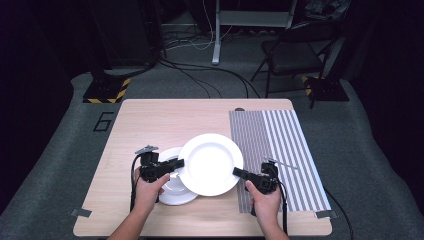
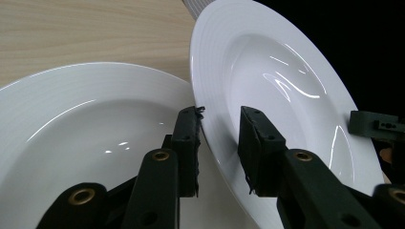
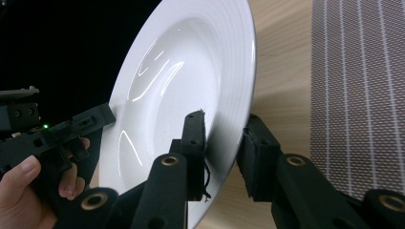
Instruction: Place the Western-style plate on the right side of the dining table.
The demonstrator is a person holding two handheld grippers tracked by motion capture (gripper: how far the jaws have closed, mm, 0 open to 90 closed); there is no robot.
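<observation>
Two tools hold one plate between them. The left tool [image 1: 176, 164] grips the big plate [image 1: 210, 162] at its left rim, and the right tool [image 1: 239, 173] grips the same plate at its right rim, so each tool is closed on the rim with only the thickness of the plate between its pads.

In the left tool's own view [image 2: 218, 138] the rim of the big plate [image 2: 267, 81] passes between the two black jaws, one pad on the upper face and one beneath. In the right tool's own view [image 3: 224, 148] the jaws clamp the opposite edge of the plate [image 3: 191, 71] the same way, and the left tool [image 3: 88, 121] shows across the plate with fingers [image 3: 28, 176] wrapped round it.

The big plate sits over the middle of the table [image 1: 150, 120], its right edge just reaching the striped mat [image 1: 280, 150]. Its left part overlaps a small plate [image 1: 172, 192] that lies flat on the table beneath it. In the left tool's view the small plate [image 2: 71, 114] lies below and beside the held rim.

Both hands [image 1: 147, 192] come in from the near edge of the table.
</observation>
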